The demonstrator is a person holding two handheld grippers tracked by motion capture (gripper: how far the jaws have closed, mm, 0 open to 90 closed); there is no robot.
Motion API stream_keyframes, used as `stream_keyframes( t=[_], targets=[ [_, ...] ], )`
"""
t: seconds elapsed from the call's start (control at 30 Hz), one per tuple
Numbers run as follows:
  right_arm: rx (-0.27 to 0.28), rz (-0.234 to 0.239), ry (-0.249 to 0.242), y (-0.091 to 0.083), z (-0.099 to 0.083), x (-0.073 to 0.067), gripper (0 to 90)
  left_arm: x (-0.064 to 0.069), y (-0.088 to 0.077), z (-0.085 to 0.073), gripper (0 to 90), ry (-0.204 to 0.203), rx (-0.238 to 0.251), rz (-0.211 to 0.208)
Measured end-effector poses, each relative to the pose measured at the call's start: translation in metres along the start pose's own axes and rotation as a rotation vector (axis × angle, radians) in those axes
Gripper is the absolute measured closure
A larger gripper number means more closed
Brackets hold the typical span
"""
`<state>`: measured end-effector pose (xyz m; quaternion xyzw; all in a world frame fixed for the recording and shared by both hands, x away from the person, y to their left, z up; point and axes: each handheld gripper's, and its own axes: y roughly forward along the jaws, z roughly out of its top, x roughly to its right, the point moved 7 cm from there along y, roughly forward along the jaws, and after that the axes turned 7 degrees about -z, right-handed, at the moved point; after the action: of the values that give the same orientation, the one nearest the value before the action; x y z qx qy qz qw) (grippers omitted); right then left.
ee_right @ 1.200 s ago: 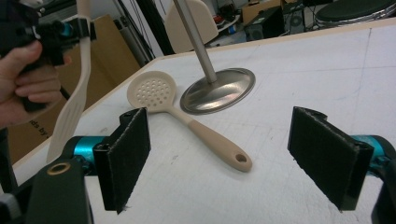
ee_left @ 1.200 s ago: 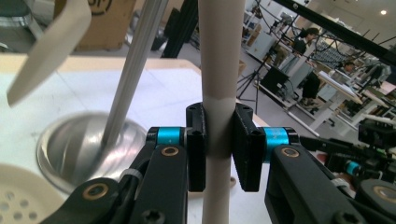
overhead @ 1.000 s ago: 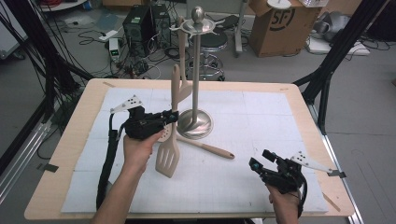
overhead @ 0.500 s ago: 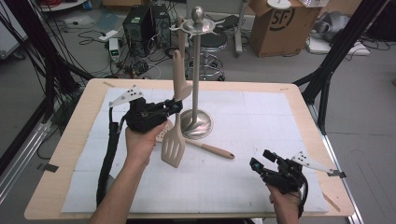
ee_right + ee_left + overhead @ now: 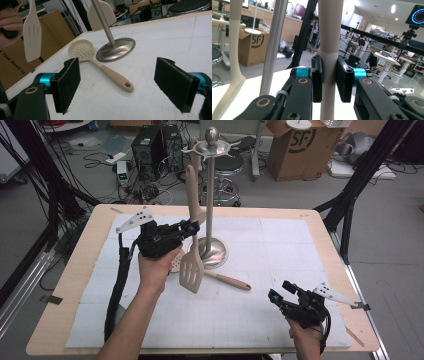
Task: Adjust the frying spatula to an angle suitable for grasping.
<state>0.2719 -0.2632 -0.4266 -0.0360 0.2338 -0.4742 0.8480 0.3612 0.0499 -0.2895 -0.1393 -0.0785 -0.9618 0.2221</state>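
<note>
Lifted off the table, slotted spatula (image 5: 192, 270) clamped between left gripper (image 5: 191, 226) jaws

- We see a grey floor (image 5: 400, 220) strewn with cables (image 5: 95, 150).
- We note a cardboard box (image 5: 292, 147) and a round stool (image 5: 227, 162) behind the bench (image 5: 70, 270).
- We spot ceiling lights (image 5: 393, 8) over distant desks (image 5: 387, 56).

Beige slotted plastic spatula (image 5: 329, 37) is running off the left gripper view's top and bottom edges; the perforated cream skimmer spoon's (image 5: 176, 265) bowl is hiding mostly behind it in the high view.
</note>
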Motion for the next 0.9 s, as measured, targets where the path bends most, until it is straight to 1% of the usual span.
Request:
stream_keyframes(
  t=[0.1, 0.3, 0.47, 0.6, 0.73, 0.8, 0.9],
  targets=[
    [-0.001, 0.000, 0.001, 0.000, 0.000, 0.000, 19.9, 0.001, 0.003, 0.001, 77.2, 0.012, 0.004, -0.004],
    [0.004, -0.001, -0.001, 0.000, 0.000, 0.001, 20.0, 0.002, 0.007, 0.004, 77.2, 0.017, 0.023, -0.012],
    [0.001, -0.001, 0.002, -0.001, 0.000, 0.001, 20.0, 0.002, 0.009, 0.006, 77.2, 0.039, 0.041, -0.011],
    [0.001, -0.001, 0.003, -0.001, 0.000, 0.001, 19.9, 0.001, 0.010, 0.009, 77.2, 0.040, 0.057, -0.011],
    [0.002, -0.003, 0.005, -0.001, 0.000, 0.001, 19.9, 0.002, 0.012, 0.010, 77.2, 0.047, 0.052, -0.009],
    [0.000, -0.003, 0.008, -0.001, -0.001, 0.001, 19.9, 0.001, 0.013, 0.010, 77.2, 0.045, 0.040, 0.005],
    [0.002, -0.002, 0.007, -0.002, 0.000, 0.001, 19.9, 0.000, 0.015, 0.009, 77.3, 0.041, 0.032, 0.007]
  ],
)
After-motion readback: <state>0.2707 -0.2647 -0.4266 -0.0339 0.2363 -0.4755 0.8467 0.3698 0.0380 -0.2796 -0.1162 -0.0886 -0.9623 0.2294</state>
